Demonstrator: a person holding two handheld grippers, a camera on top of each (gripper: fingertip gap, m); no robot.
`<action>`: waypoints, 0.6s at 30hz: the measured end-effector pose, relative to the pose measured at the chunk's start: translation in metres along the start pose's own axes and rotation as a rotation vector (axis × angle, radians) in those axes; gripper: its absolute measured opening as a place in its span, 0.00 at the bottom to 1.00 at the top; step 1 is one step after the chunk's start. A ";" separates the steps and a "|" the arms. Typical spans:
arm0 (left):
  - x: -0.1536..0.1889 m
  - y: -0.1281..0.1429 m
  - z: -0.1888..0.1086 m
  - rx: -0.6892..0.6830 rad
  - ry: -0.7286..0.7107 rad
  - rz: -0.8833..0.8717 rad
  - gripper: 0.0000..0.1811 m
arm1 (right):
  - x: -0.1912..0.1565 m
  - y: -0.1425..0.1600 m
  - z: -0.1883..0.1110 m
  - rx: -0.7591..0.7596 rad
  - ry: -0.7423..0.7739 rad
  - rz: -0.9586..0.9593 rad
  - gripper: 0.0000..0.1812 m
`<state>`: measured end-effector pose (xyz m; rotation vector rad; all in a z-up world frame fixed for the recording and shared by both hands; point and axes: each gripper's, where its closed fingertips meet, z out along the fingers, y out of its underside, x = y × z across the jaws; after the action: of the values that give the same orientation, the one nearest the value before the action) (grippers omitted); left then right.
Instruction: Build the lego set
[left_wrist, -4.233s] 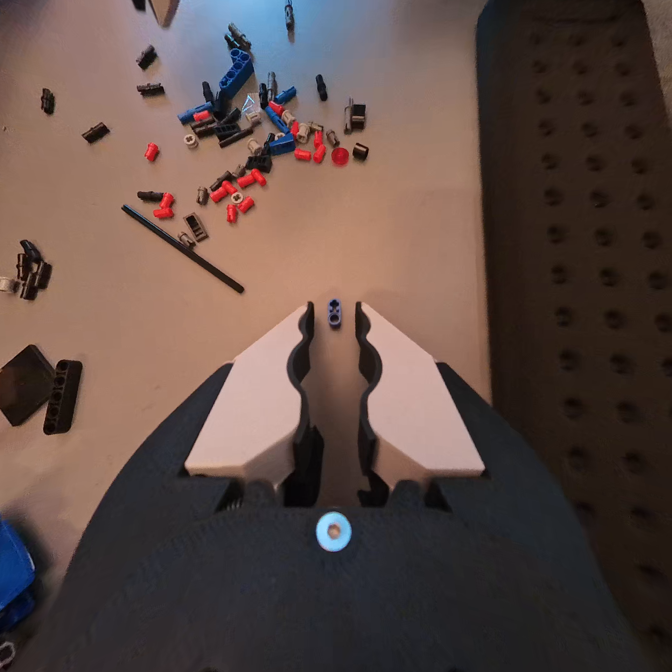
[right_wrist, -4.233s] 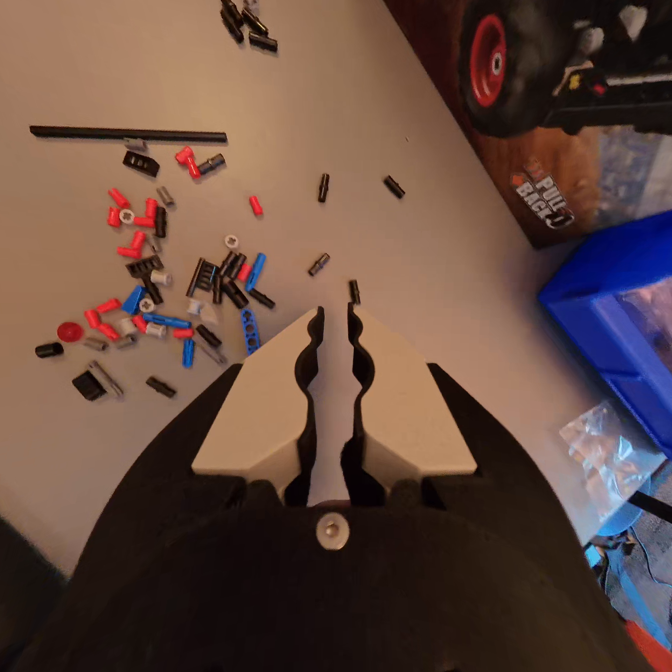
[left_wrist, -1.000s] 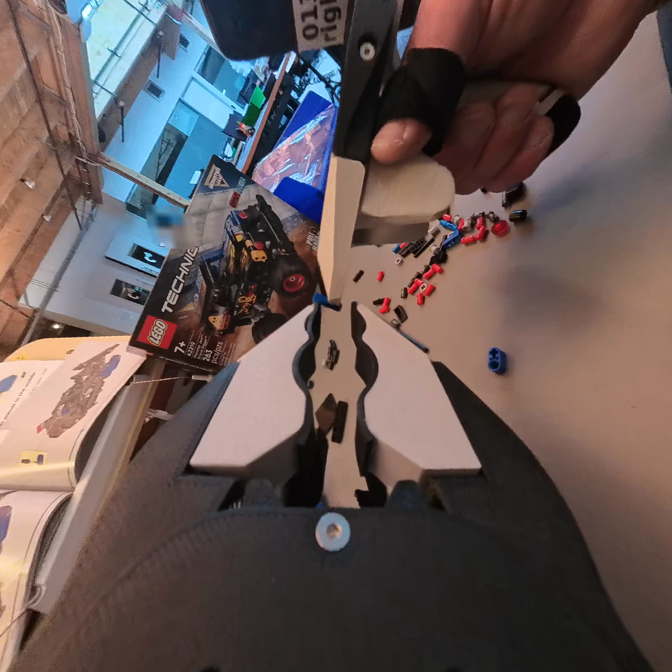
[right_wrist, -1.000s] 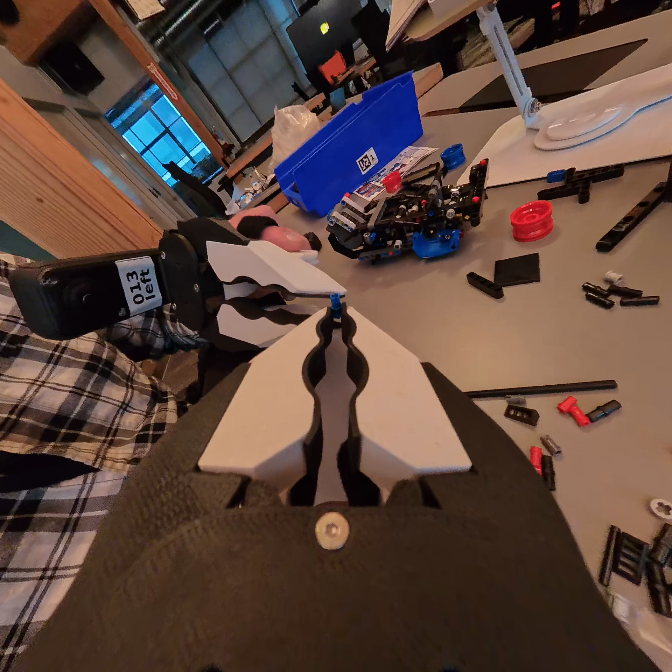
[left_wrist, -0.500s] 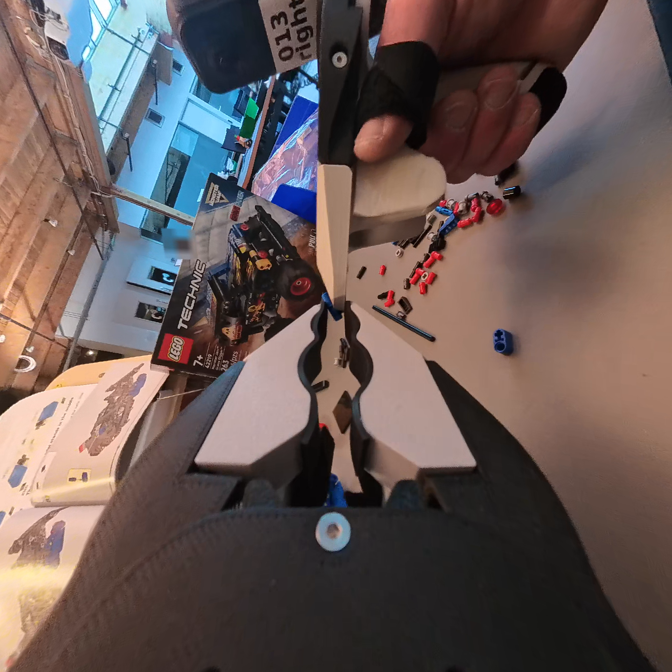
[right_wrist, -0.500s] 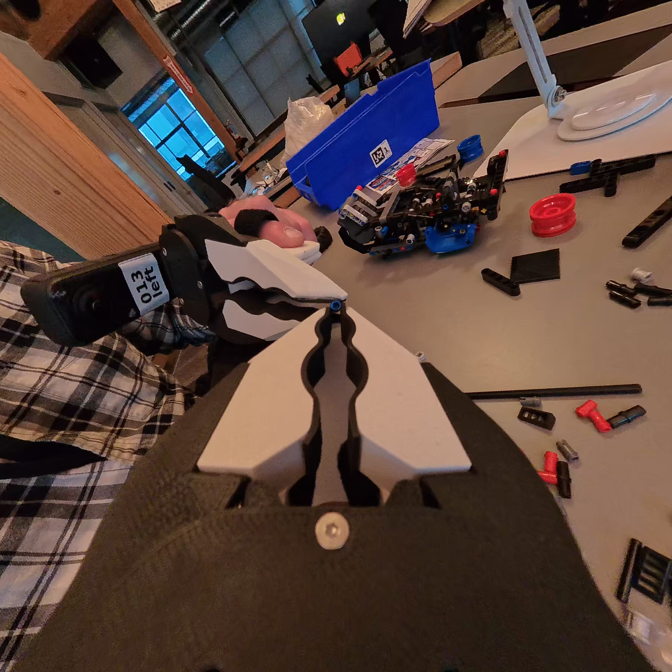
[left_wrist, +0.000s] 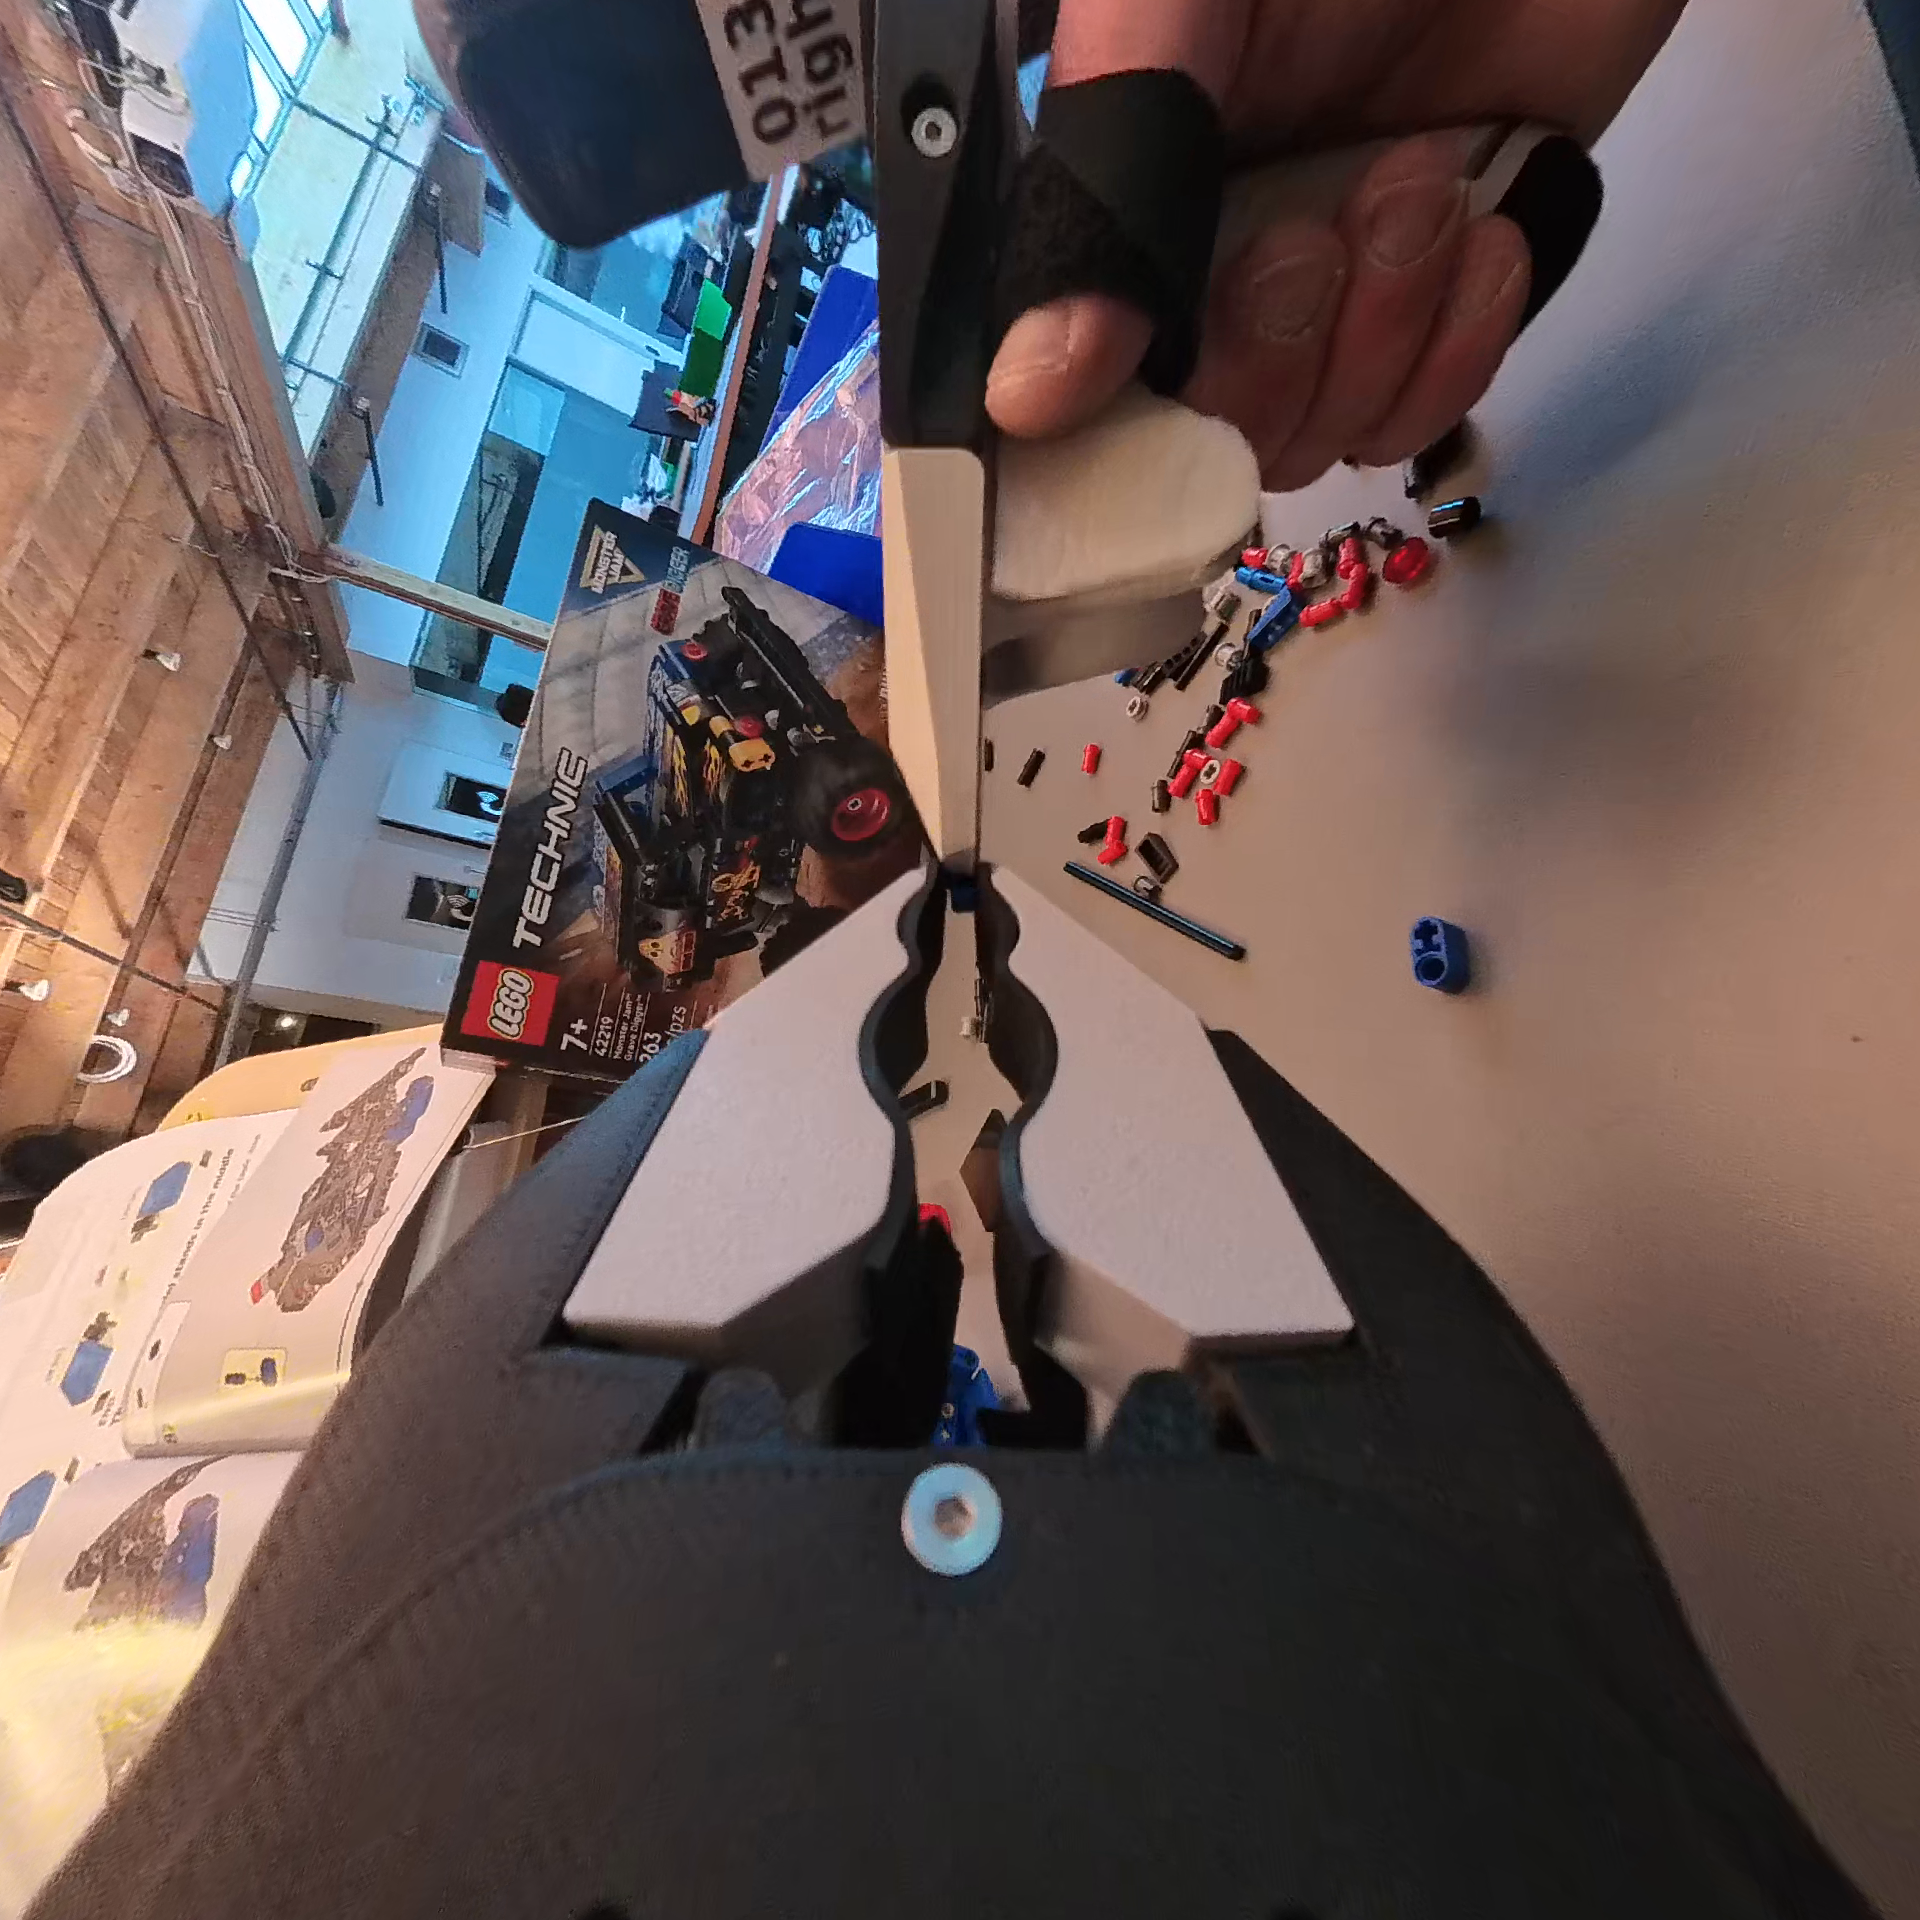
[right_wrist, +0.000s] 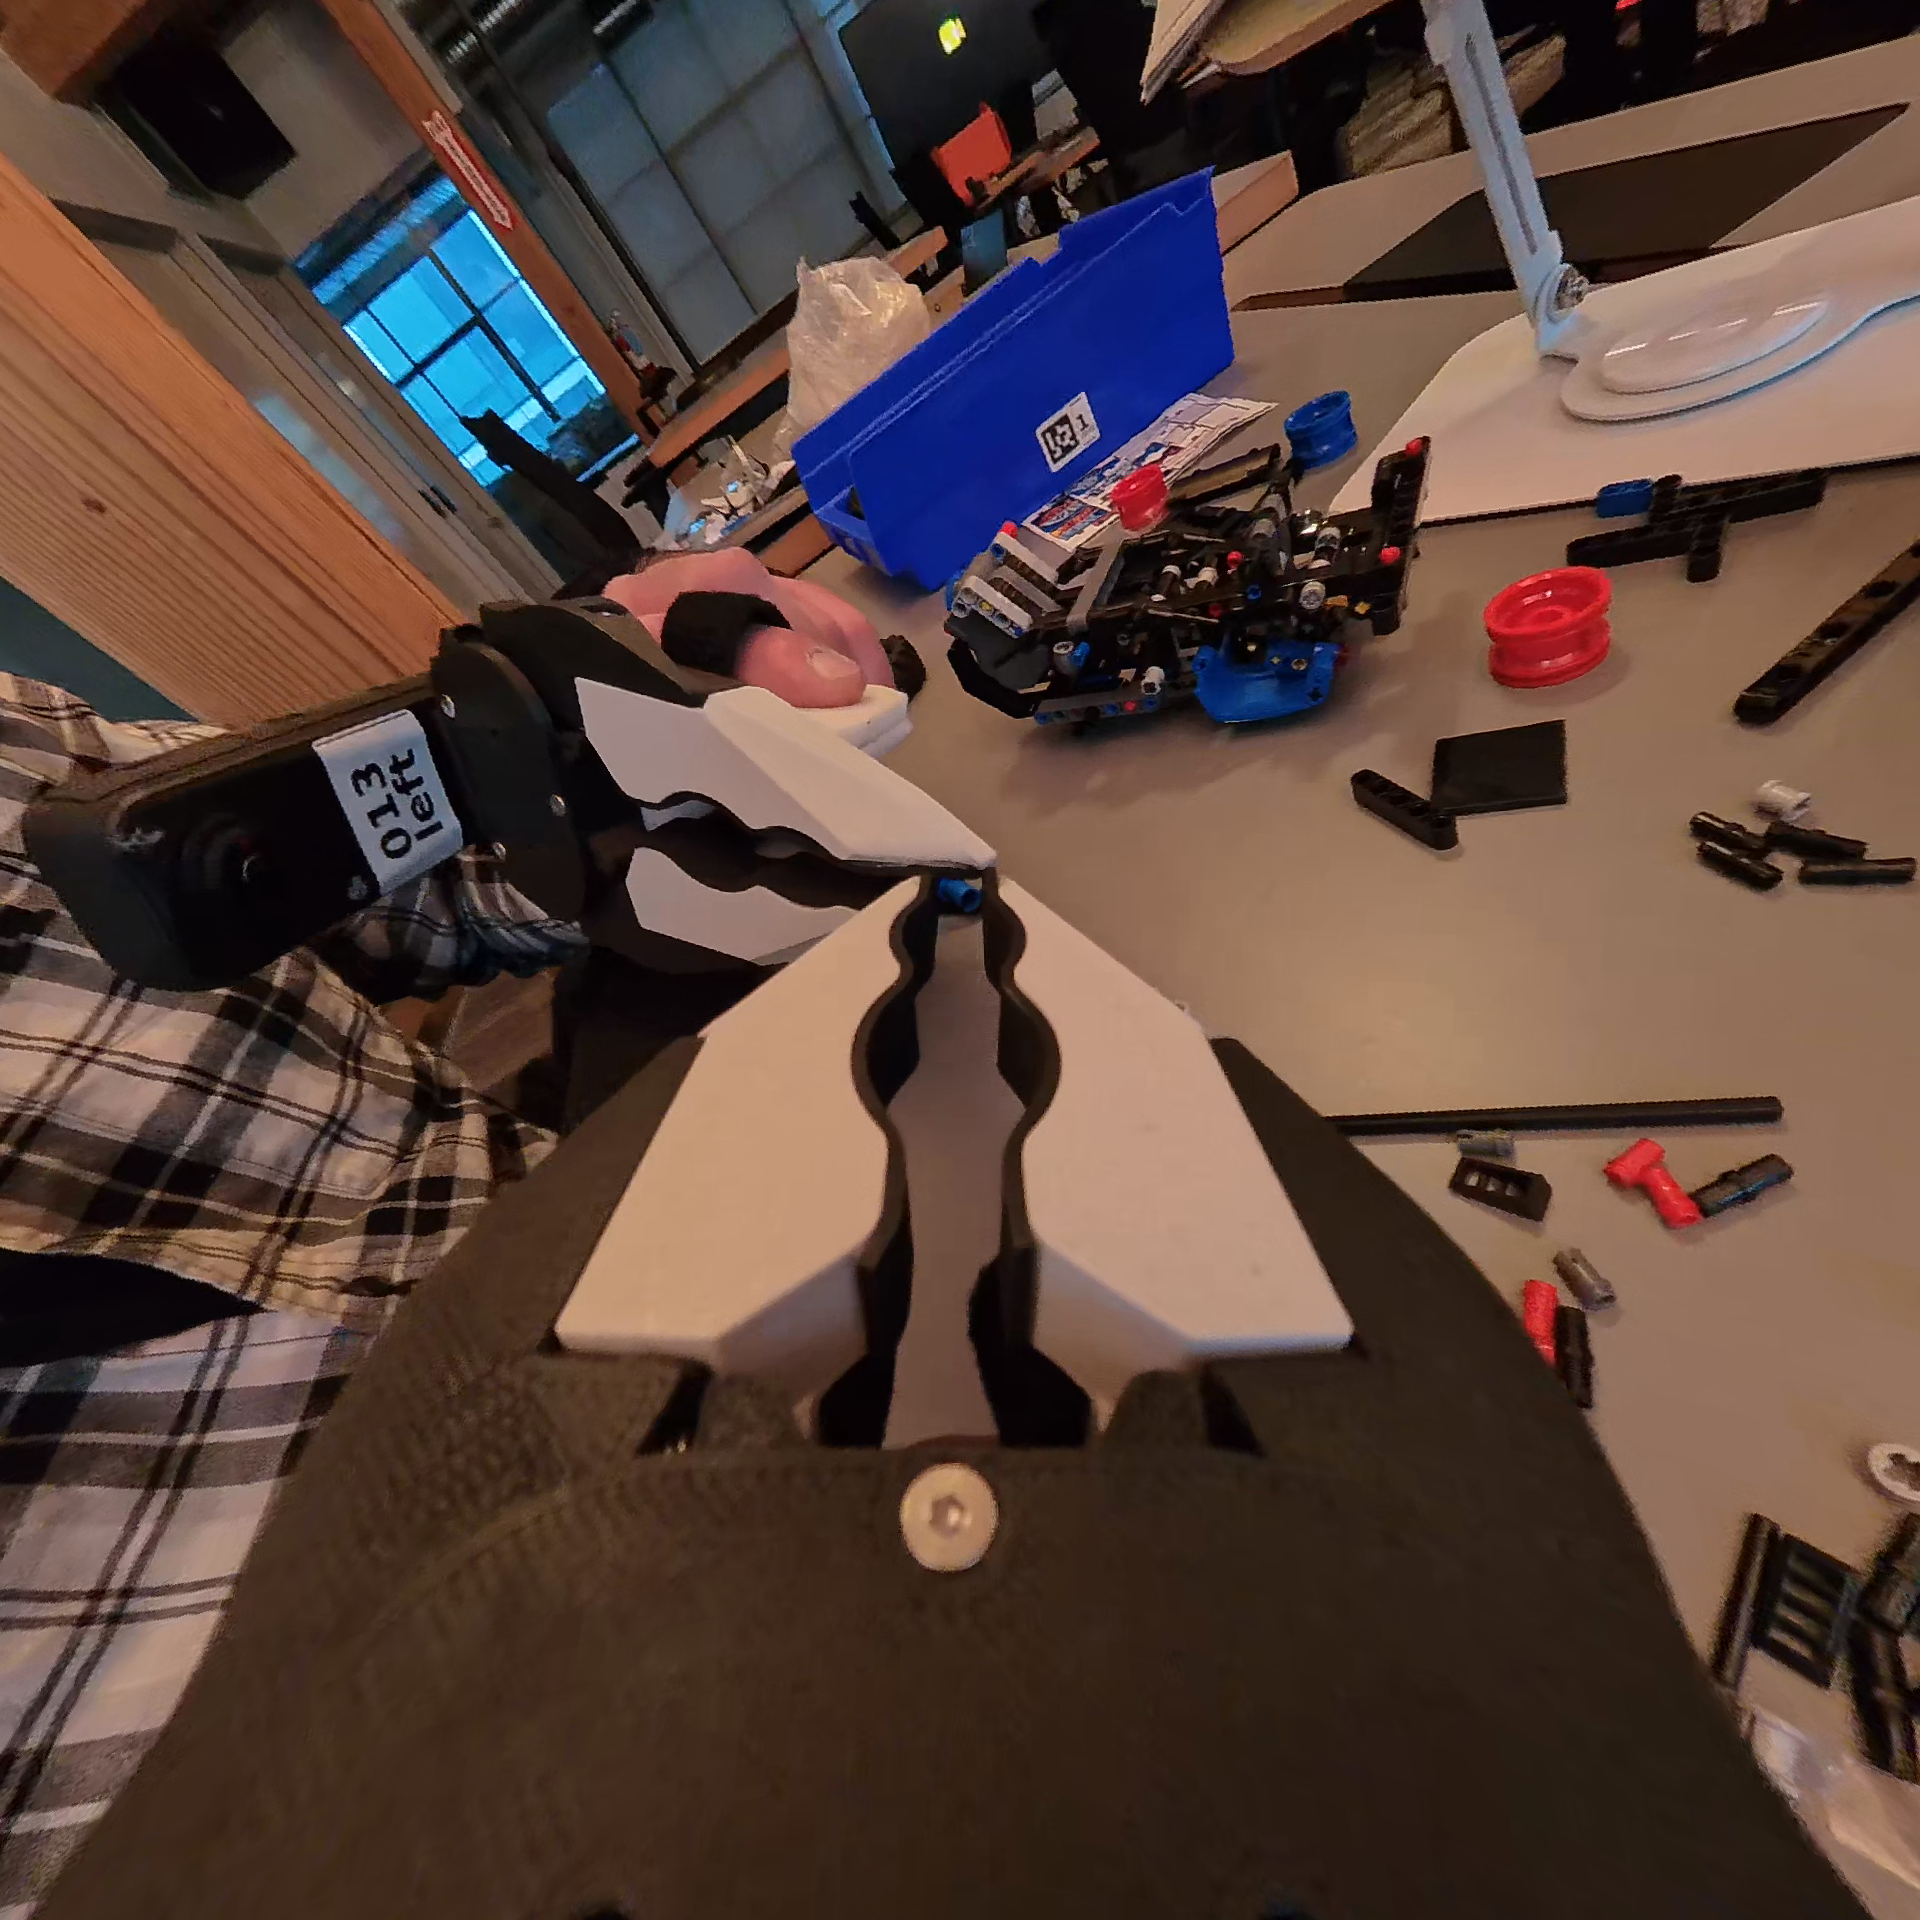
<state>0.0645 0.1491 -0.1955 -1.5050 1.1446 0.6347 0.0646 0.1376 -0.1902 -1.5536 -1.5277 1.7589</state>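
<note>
The 2 tongs met tip to tip above the grey table (right_wrist: 1299, 935), both raised off its surface. The left gripper (left_wrist: 962, 885) was clenched on a small blue pin (left_wrist: 963, 891) pinched at its very tips; the right gripper (right_wrist: 958, 891) was likewise clenched on the same blue pin (right_wrist: 957, 894), crossing the left gripper at roughly a right angle. A hand (left_wrist: 1340, 239) gripped the right tool's handle. Beyond the right gripper's tips lay the partly built black-and-blue vehicle (right_wrist: 1174, 603), with a blue bin (right_wrist: 997, 416) behind it and a red wheel hub (right_wrist: 1546, 625) to its right. Right of the left gripper's tips sat a blue connector (left_wrist: 1440, 953), a black axle (left_wrist: 1151, 910) and scattered red and black pieces (left_wrist: 1226, 727); the set's box (left_wrist: 675, 790) stood to their left.
</note>
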 end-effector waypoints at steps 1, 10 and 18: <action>0.000 0.001 0.000 -0.002 -0.002 0.002 0.02 | 0.001 0.000 0.000 -0.001 0.009 -0.009 0.03; -0.001 0.001 0.001 -0.003 -0.008 -0.002 0.02 | 0.002 -0.002 -0.001 0.019 0.005 -0.005 0.04; 0.002 0.002 0.001 0.049 0.055 -0.174 0.02 | 0.004 -0.007 -0.006 0.035 0.049 -0.085 0.03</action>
<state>0.0636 0.1496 -0.1985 -1.5687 1.0491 0.4464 0.0658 0.1462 -0.1845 -1.4813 -1.5090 1.6795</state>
